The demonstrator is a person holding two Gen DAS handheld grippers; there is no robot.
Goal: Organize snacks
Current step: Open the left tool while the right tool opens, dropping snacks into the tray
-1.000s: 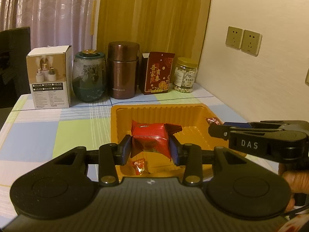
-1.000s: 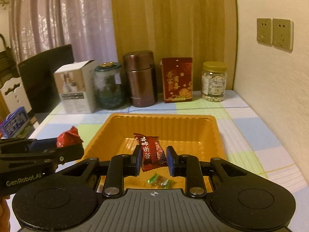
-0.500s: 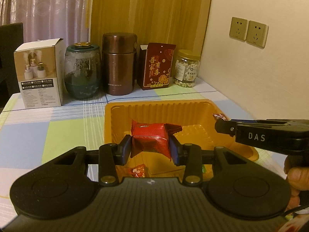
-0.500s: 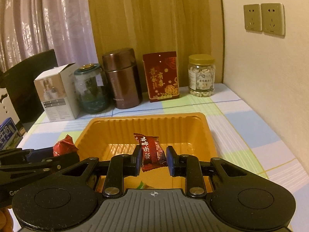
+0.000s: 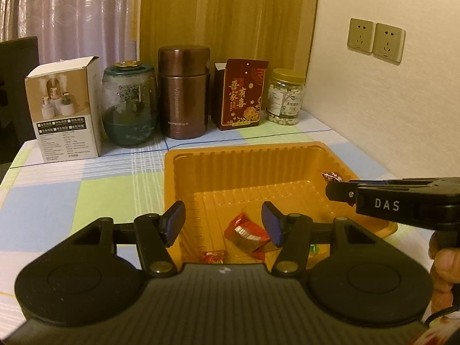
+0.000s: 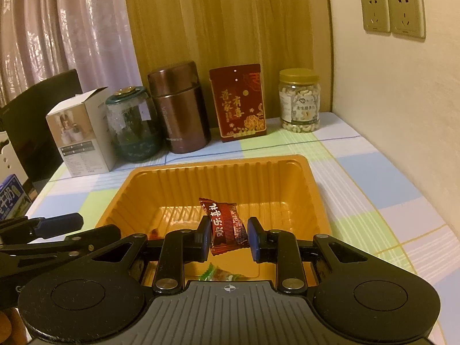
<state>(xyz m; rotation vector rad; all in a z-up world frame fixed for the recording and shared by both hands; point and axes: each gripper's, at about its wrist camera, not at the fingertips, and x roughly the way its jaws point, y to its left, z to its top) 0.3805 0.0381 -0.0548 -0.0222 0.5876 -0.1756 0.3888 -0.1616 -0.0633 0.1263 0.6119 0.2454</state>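
An orange plastic tray sits on the checked tablecloth. My left gripper is open above the tray's near left part. A red snack packet lies on the tray floor below it, next to a small red candy. My right gripper is over the tray's near side, its jaws slightly apart, with a dark red candy packet between the pads; whether they still clamp it is unclear. From the left wrist view the right gripper comes in from the right with the packet tip showing. A green-wrapped candy lies beneath.
Along the back stand a white box, a green glass jar, a brown flask, a red gift box and a nut jar. The wall with sockets is on the right. A milk carton is far left.
My left gripper has opened and the red snack packet has dropped into the tray. My right gripper's jaws have parted slightly around the dark red packet.
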